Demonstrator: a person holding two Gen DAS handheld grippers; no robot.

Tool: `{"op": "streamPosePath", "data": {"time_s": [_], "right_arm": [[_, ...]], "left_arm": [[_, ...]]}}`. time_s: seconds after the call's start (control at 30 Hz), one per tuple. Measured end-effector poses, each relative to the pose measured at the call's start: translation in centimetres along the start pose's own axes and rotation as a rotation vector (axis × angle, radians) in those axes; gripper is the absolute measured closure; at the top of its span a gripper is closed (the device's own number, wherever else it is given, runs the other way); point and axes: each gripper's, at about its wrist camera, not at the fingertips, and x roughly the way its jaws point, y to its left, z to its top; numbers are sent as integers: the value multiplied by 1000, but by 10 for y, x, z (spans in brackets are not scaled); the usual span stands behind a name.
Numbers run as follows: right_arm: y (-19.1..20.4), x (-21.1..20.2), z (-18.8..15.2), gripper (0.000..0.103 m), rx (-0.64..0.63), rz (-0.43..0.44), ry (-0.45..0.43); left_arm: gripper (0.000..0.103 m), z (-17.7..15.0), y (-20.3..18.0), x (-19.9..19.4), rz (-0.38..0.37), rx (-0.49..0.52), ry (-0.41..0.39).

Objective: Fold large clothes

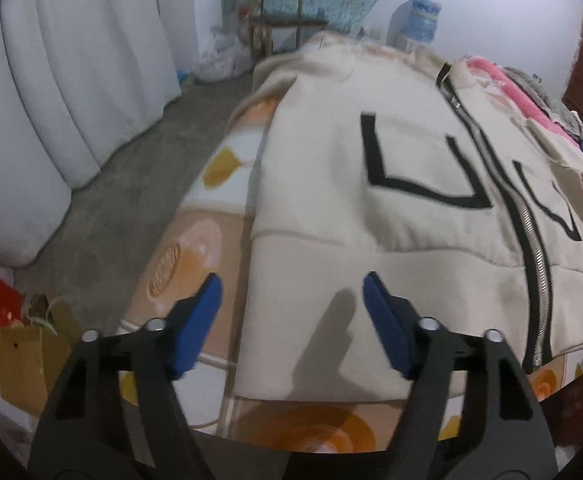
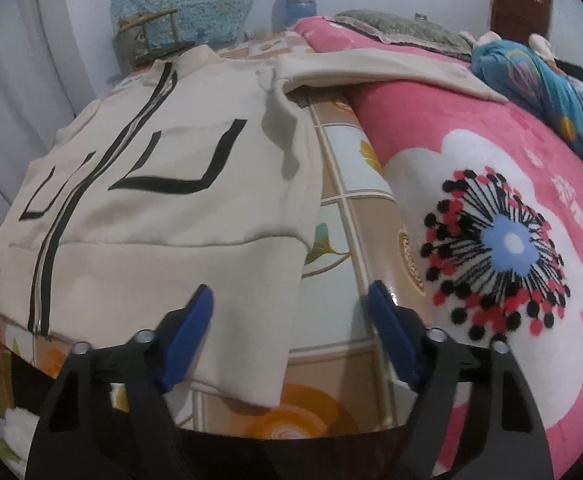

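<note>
Our left gripper (image 1: 291, 296) has its blue pads spread wide and empty, hovering over the near left corner of the jacket (image 1: 391, 168); the hem band lies just ahead of and below the pads. Our right gripper (image 2: 289, 304) is equally wide apart and empty, straddling the near right corner of the hem. So each hand has its own corner directly in front, and neither is clearly nearer.

The jacket lies flat, front up, its long axis running away from us, hem near, collar far. It is cream fleece, soft and thick, with black tape lines and a metal zipper (image 1: 539, 264) down the middle. One sleeve (image 2: 371, 66) trails far right onto a pink flowered blanket (image 2: 511, 184). Underneath is a smooth patterned sheet (image 2: 355, 216) in orange and tan.
</note>
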Motion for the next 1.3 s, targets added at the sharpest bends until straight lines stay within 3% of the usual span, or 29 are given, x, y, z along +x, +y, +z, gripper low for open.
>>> {"op": "streamPosePath", "data": {"time_s": [0.13,0.23,0.33,0.37,0.47,0.6,0.93,1.17,1.3], "right_arm": [[2,1,-4,42,-16,-25,3],[-2,9,0,47,5,-29,-10],[1,17,6,59,-15,-35,-30],[3,20,8,68,-27,-27,-28],[7,20,11,80,-42,-31,-30],[4,12,12,96,-44,5,-32],[0,-19,4,97,-58,36,-50],[-9,-53,-31,98,-76,44,-3],[-13,-51,-43,93,-76,3,46]], "left_arm": [[42,-4,2,5,-22,-33,5],[50,-4,3,6,-14,-41,-16],[63,-1,-4,6,3,-33,-30],[71,0,-7,6,11,-24,-34],[88,0,-18,1,63,50,-53],[94,-3,-24,-12,89,118,-92],[94,-22,-22,-51,74,168,-130],[94,-60,-7,-79,61,167,-62],[86,-73,2,-79,51,146,-26]]}}
